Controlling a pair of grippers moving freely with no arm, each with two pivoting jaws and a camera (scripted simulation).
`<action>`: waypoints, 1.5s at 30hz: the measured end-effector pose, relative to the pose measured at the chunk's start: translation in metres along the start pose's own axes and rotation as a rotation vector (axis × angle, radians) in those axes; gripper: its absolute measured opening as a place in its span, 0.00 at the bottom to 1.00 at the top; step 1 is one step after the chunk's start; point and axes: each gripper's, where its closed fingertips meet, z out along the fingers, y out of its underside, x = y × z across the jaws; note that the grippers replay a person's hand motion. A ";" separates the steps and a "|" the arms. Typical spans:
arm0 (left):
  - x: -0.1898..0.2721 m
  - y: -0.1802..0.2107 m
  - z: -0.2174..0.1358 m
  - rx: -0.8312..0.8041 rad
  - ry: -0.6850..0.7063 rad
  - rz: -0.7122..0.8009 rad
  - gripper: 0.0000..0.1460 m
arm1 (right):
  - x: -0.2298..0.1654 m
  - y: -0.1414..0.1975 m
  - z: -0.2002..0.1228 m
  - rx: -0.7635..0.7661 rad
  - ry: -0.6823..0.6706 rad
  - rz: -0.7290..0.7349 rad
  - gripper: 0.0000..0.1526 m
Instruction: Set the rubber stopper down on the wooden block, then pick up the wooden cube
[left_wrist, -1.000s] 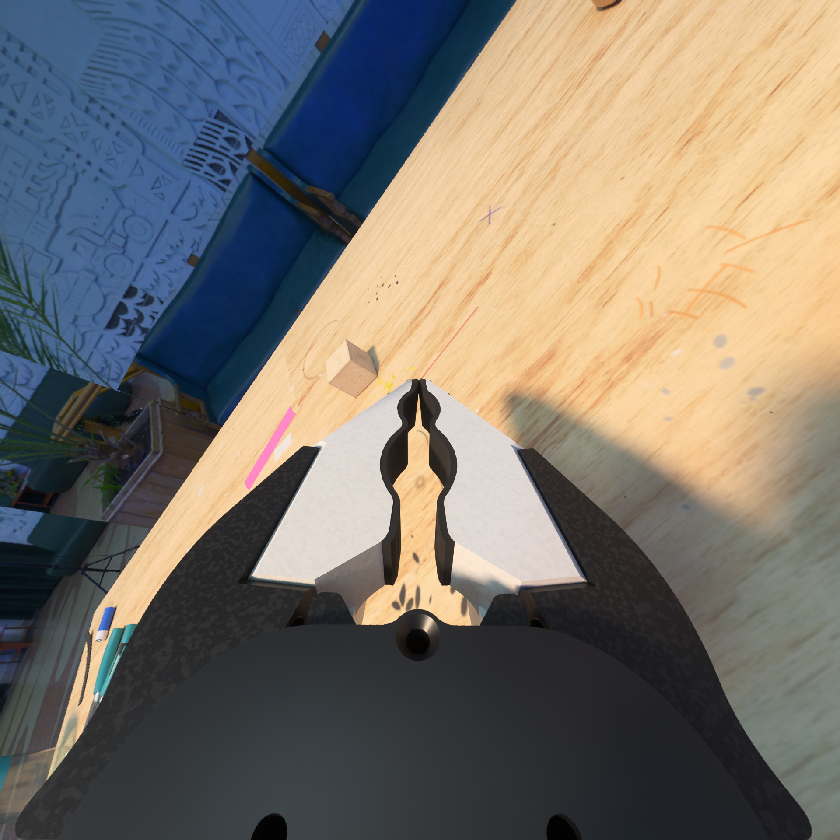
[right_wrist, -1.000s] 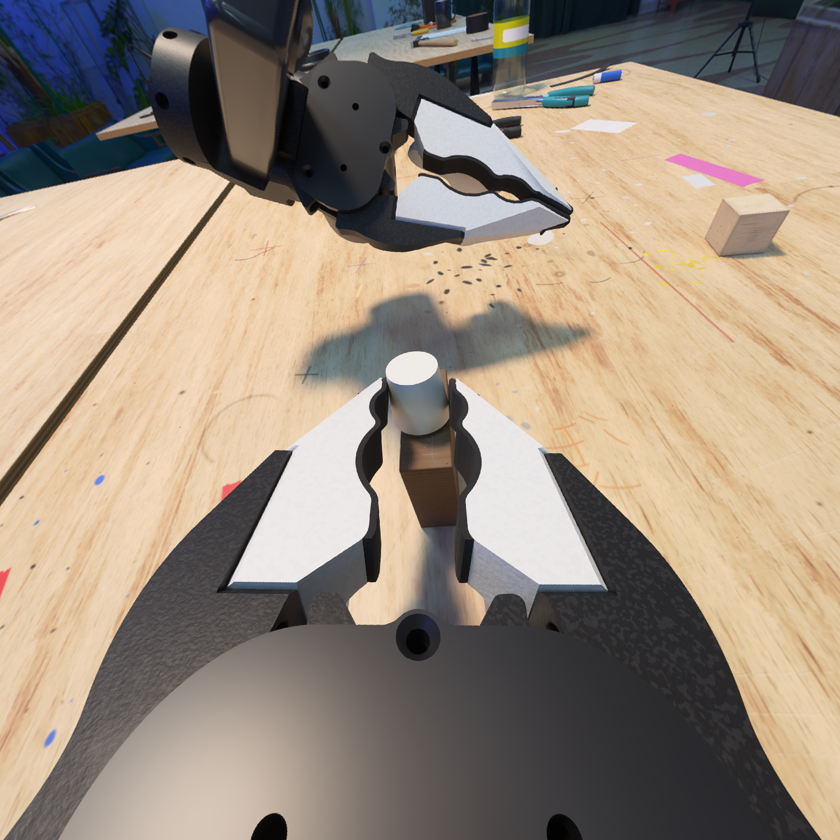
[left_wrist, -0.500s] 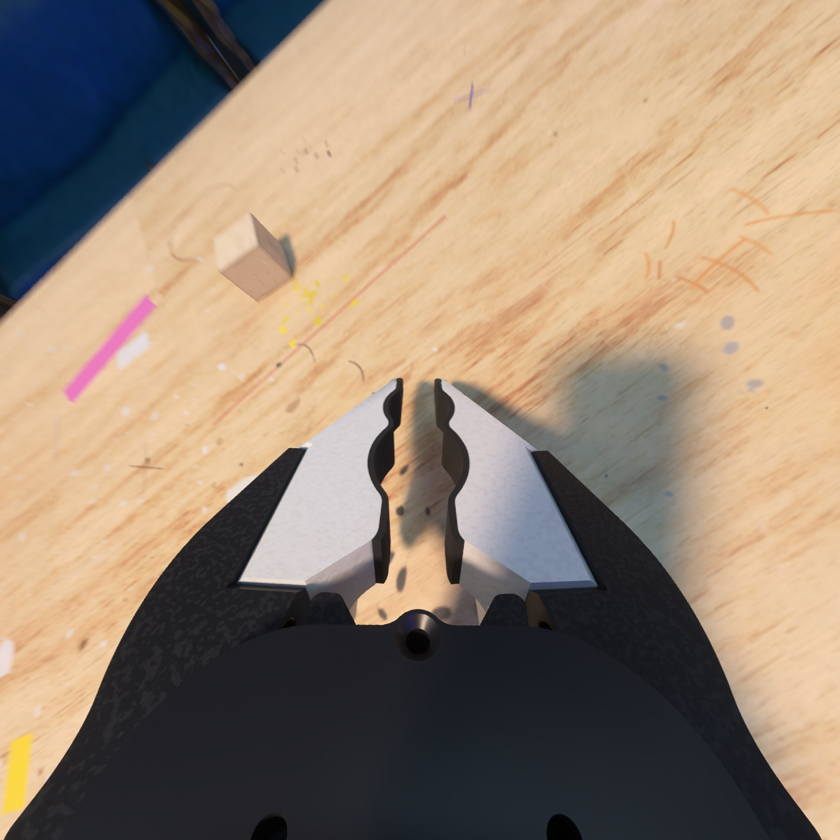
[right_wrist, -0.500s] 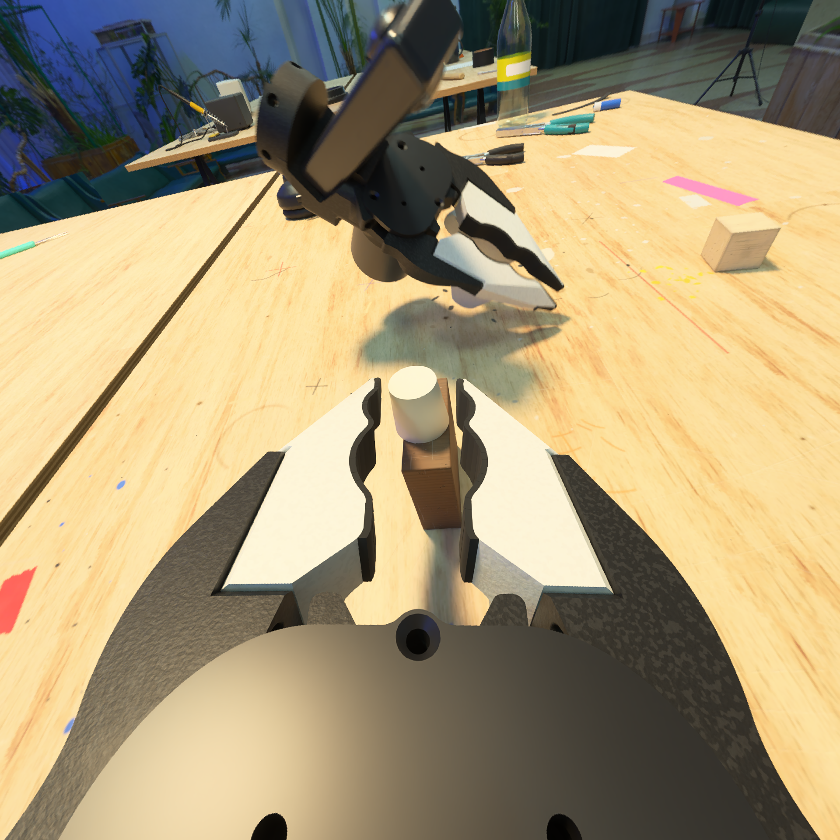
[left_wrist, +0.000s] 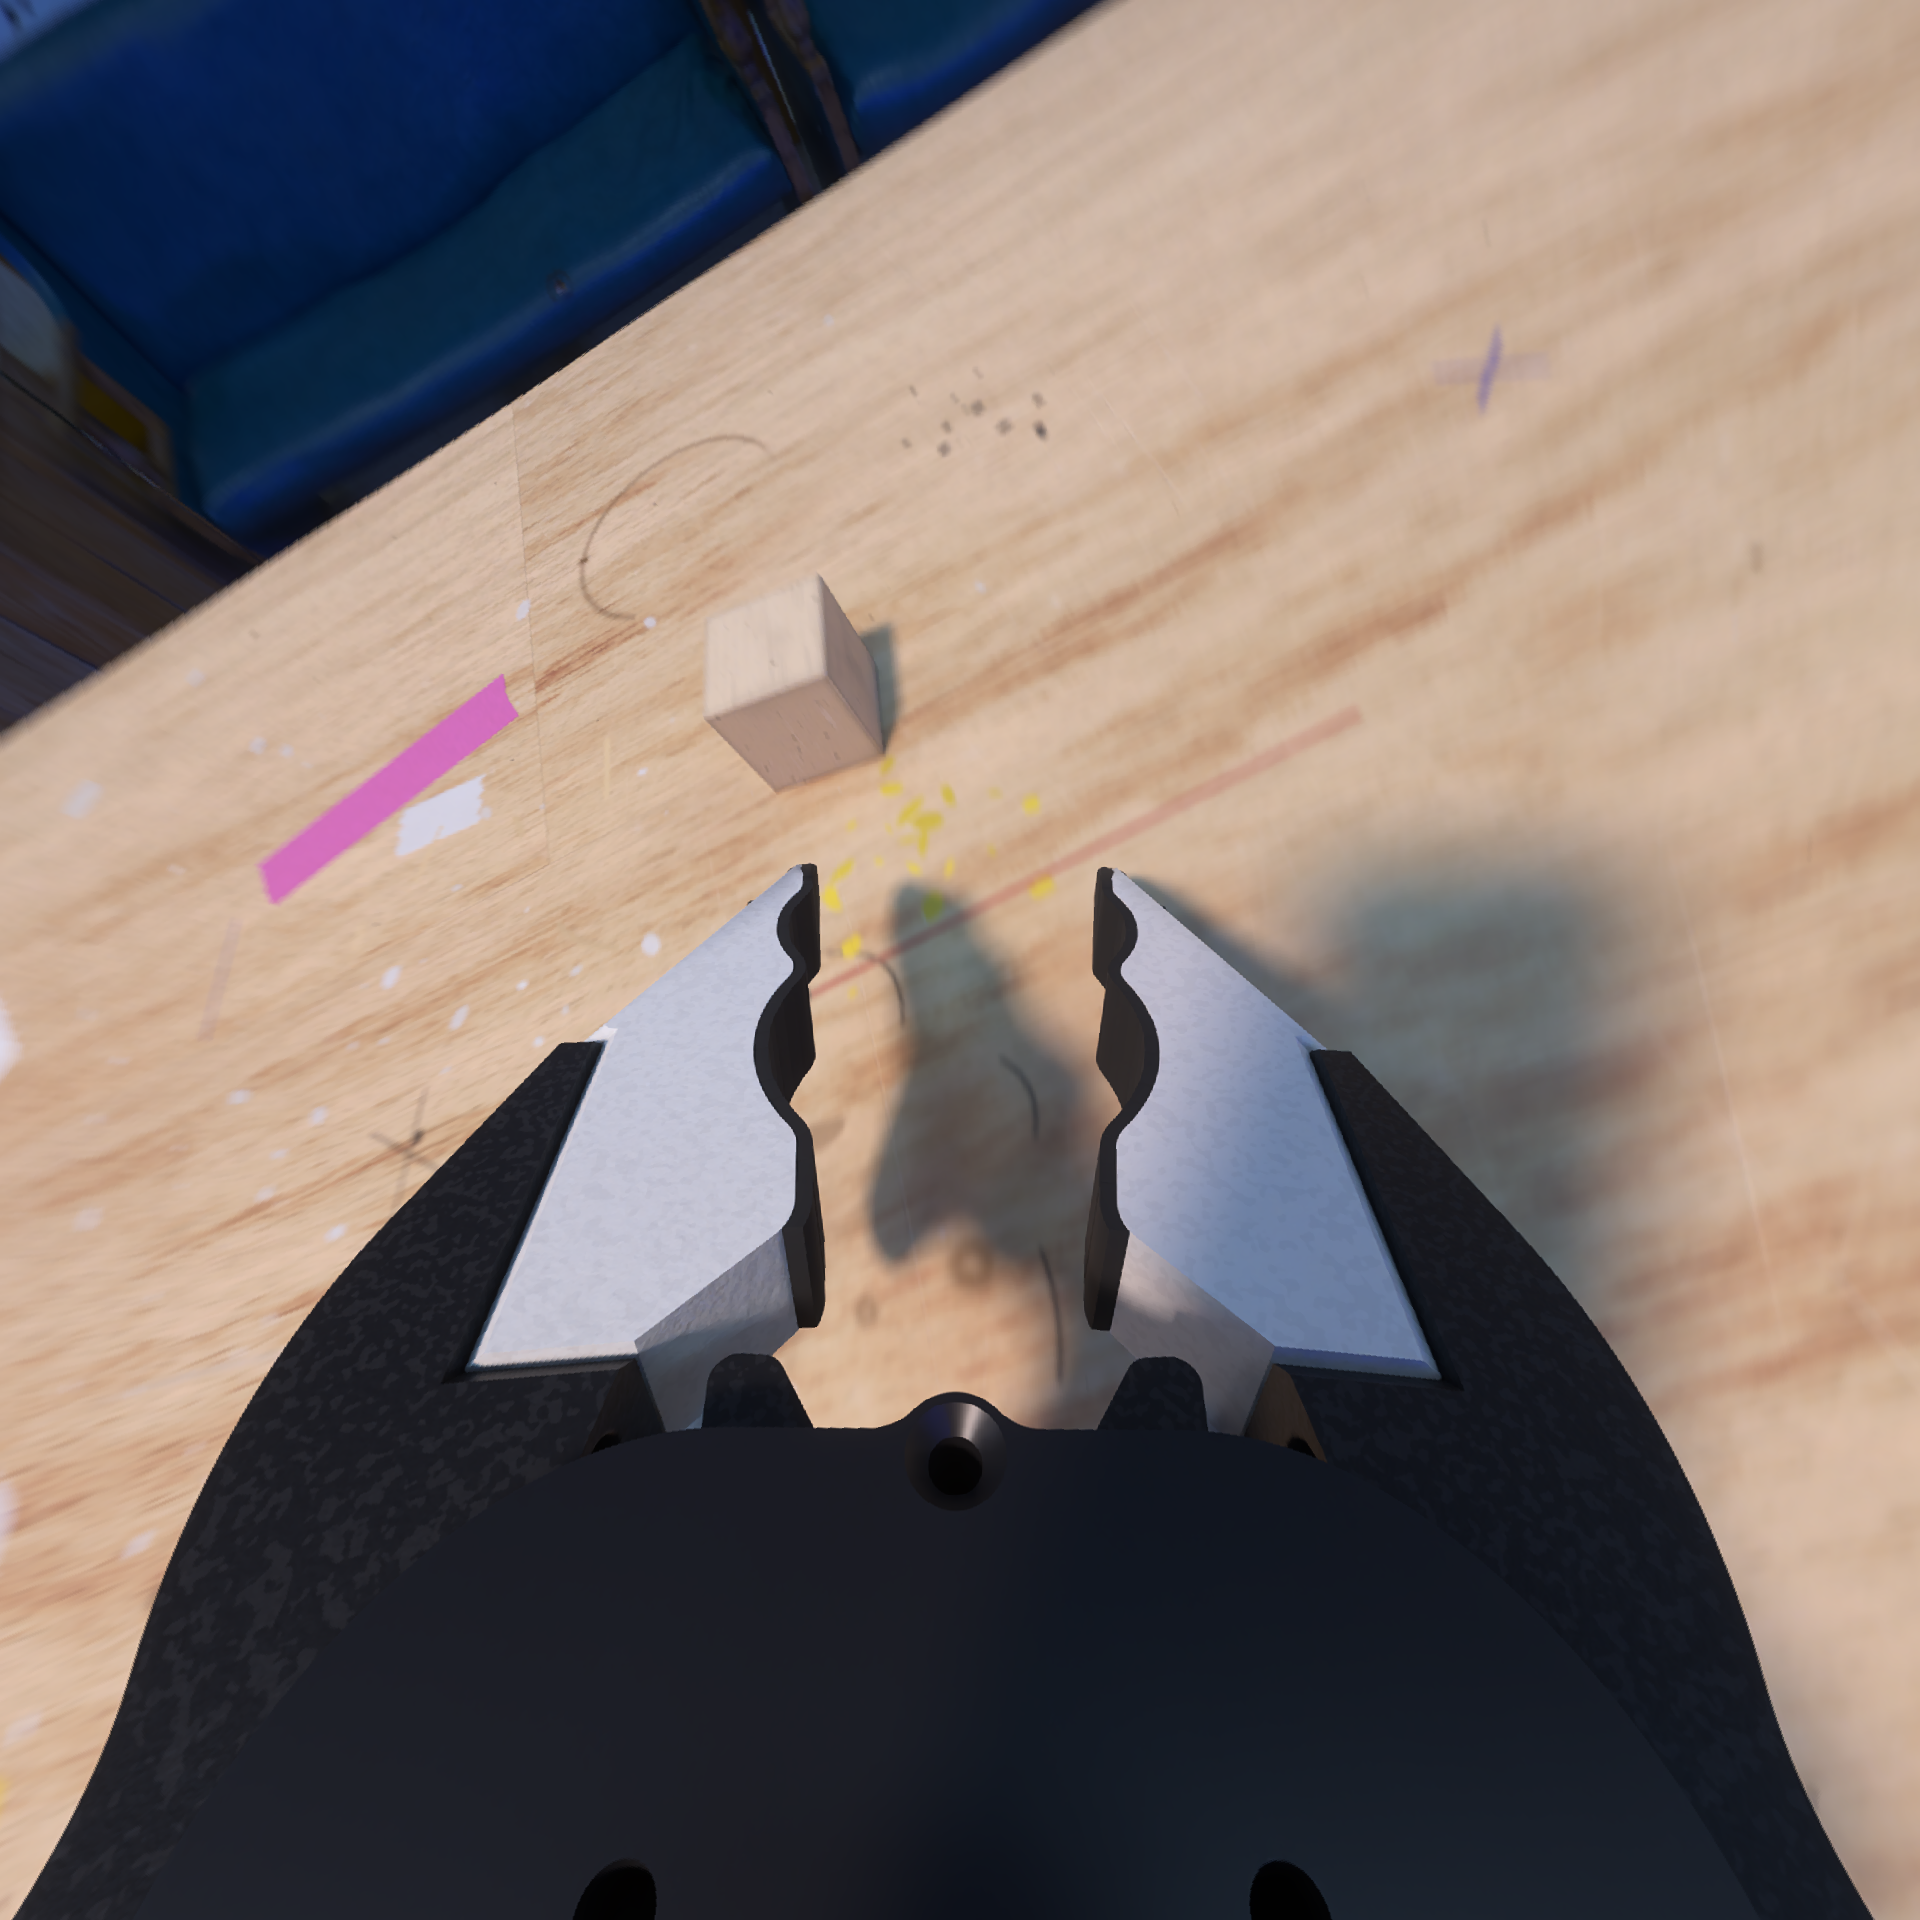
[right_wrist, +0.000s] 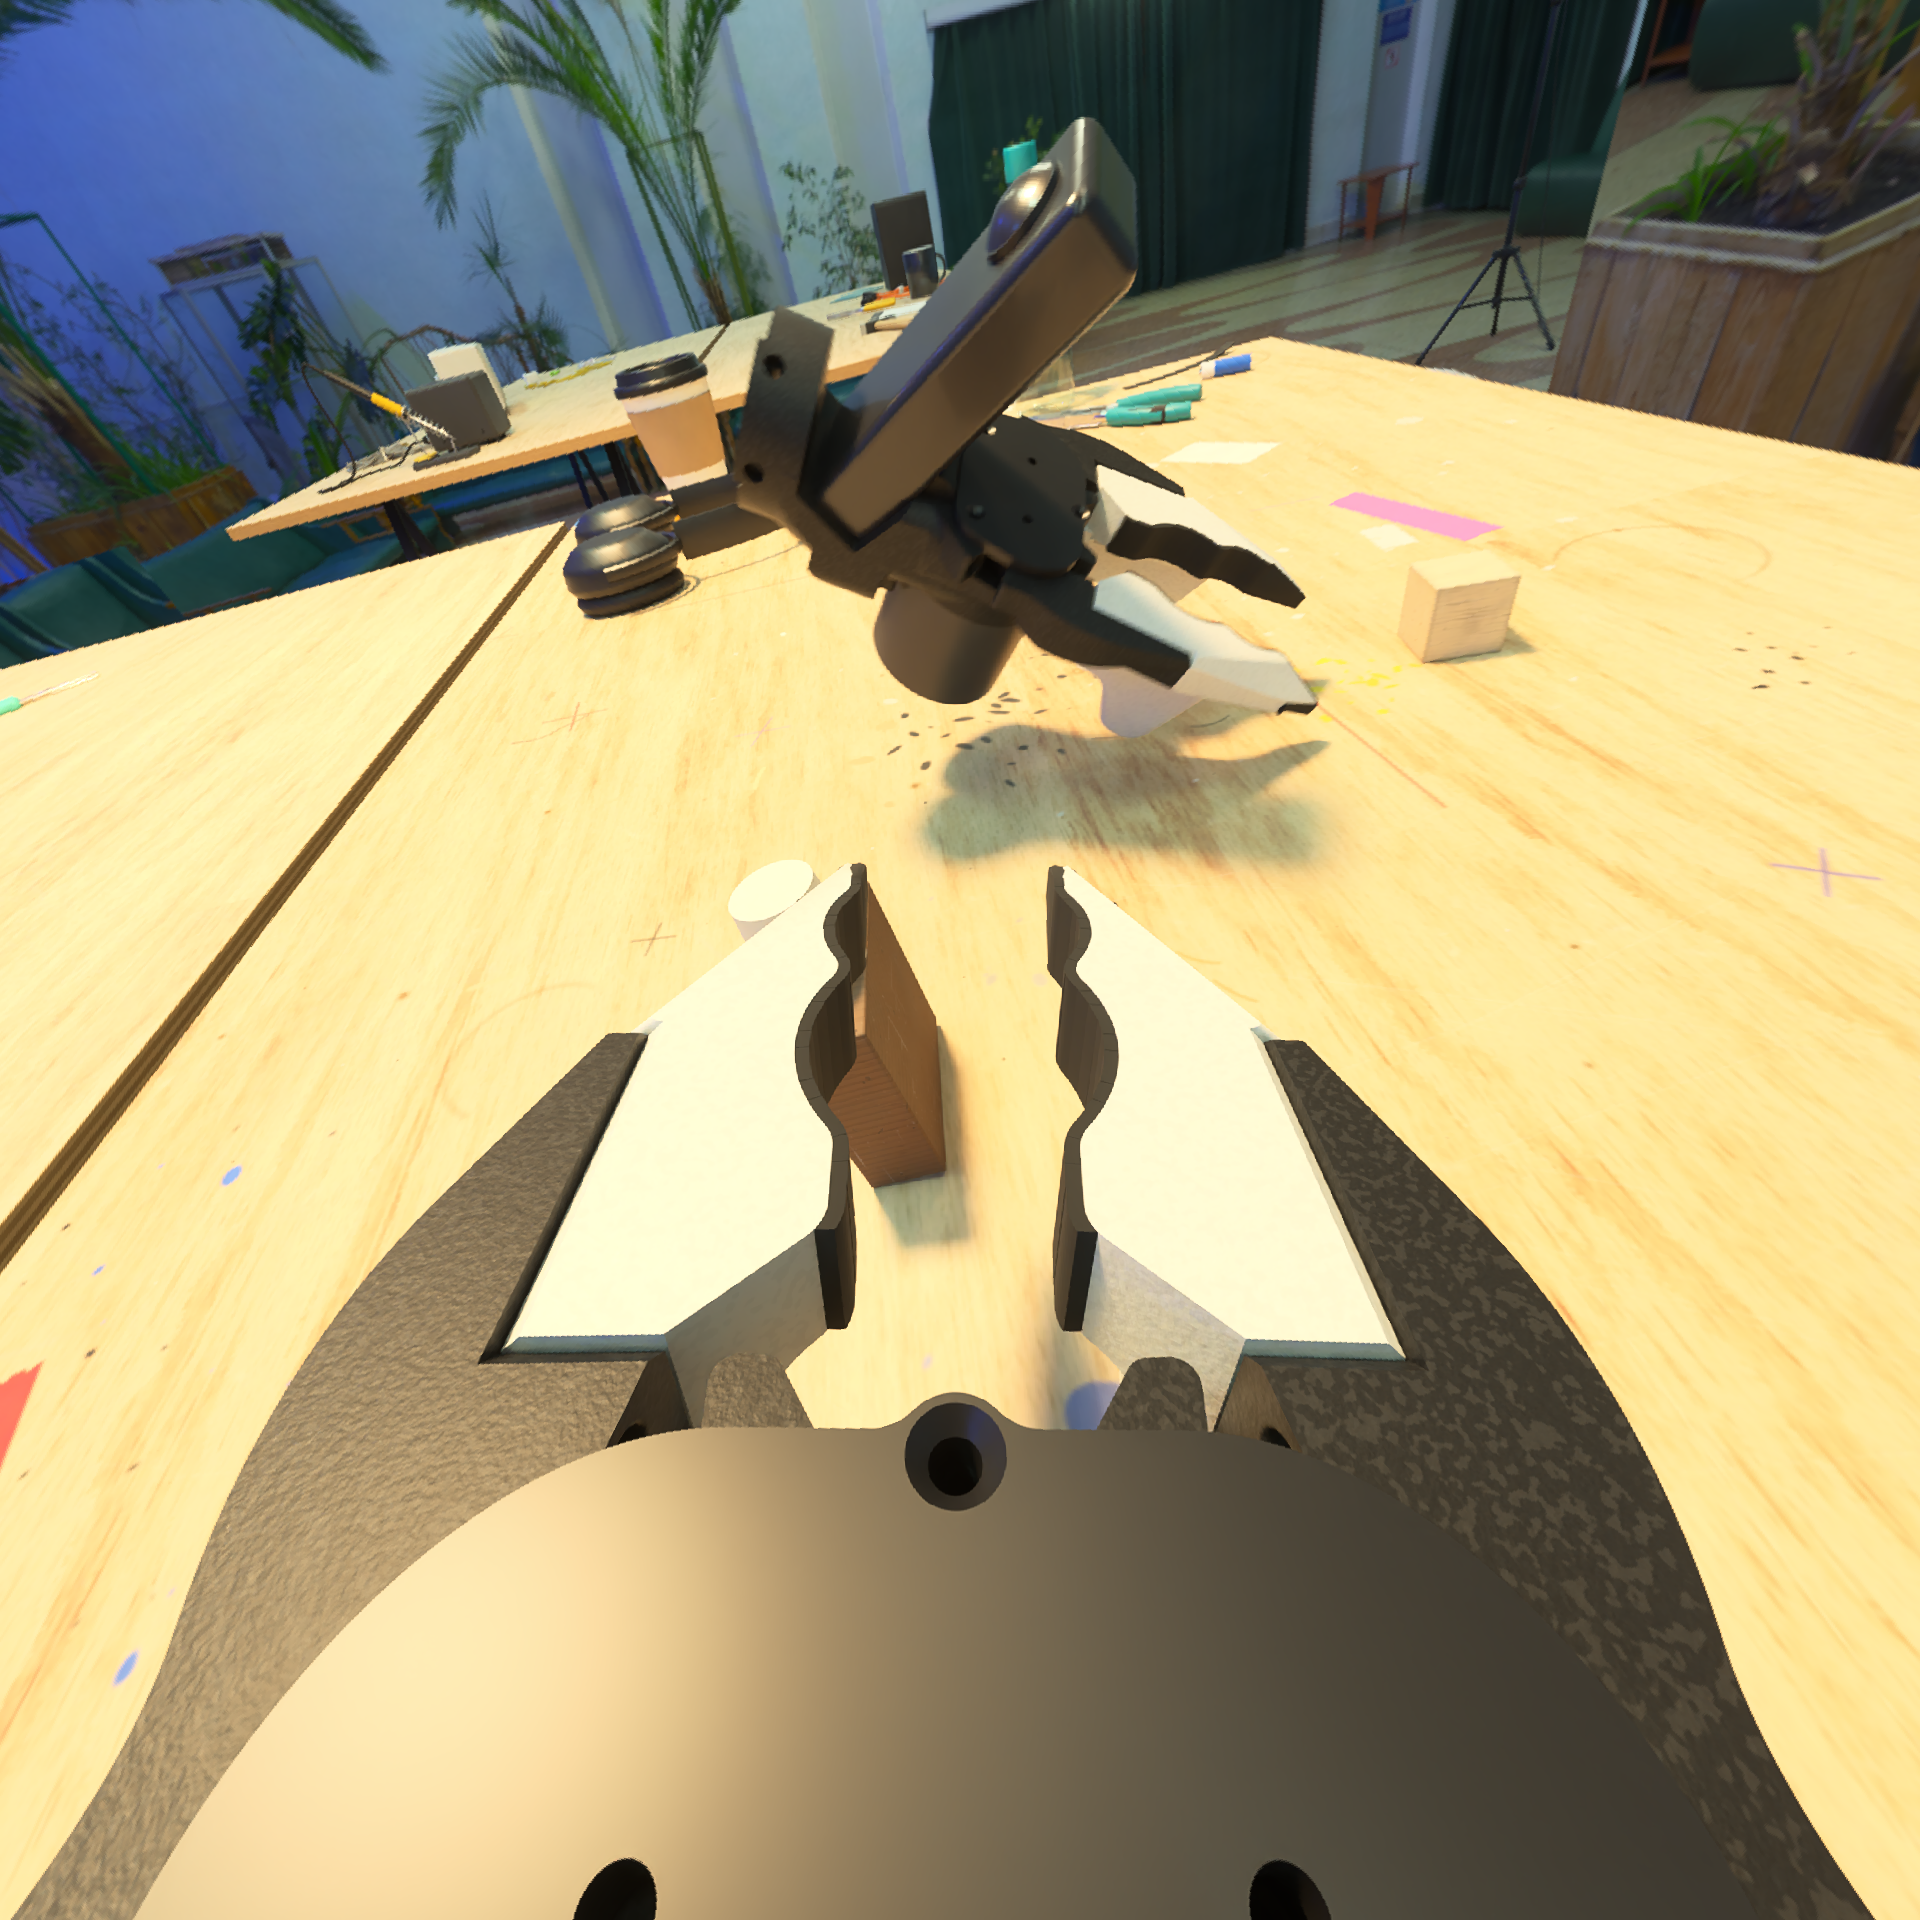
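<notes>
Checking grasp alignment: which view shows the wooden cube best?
Left wrist view: the wooden cube sits large and unobstructed just ahead of the open left claw. Right wrist view shows it small, far off at right.

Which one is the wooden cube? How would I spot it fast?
Look on the big pale table, near the edge by the blue seat. The wooden cube sits beside a pink strip and yellow specks: the only light, boxy block there.

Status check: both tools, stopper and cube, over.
Left tool open, short of wooden cube. Right tool open; rubber stopper atop wooden block. Nothing blocking cube.
</notes>
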 end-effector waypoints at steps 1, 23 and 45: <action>-0.005 -0.006 0.005 0.018 0.018 -0.073 0.37 | 0.001 -0.002 -0.002 0.007 0.005 -0.001 0.23; -0.050 -0.019 0.087 -0.138 -0.036 -0.204 0.29 | 0.002 -0.016 -0.013 0.067 -0.030 0.020 0.22; 0.067 -0.042 -0.108 0.464 0.178 0.192 0.27 | 0.011 -0.013 -0.014 0.038 0.059 0.047 0.22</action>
